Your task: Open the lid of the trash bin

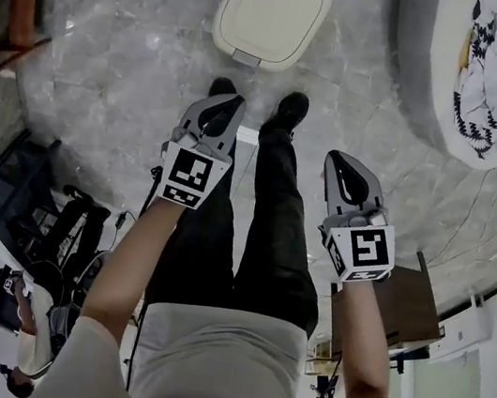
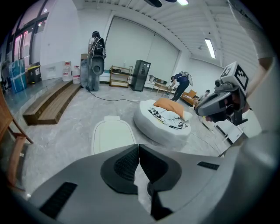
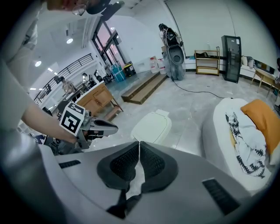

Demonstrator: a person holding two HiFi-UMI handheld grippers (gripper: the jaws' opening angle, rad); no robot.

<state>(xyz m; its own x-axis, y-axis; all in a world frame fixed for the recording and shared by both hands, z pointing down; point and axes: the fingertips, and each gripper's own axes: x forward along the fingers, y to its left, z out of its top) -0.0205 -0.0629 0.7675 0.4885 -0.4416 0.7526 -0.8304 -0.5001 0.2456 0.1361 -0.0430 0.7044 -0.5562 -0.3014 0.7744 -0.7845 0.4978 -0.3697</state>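
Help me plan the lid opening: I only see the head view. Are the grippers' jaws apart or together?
Observer: Together on both. The left gripper and the right gripper each show their jaws closed, with nothing between them.
Operator: Is the left one aimed at the bin?
Observer: Roughly. The trash bin lies ahead of it, a little left of its jaws and clearly apart from them, with its lid down.
Operator: Is anyone beyond the bin?
Observer: Yes, a person bends over far across the room, past the round cushion.
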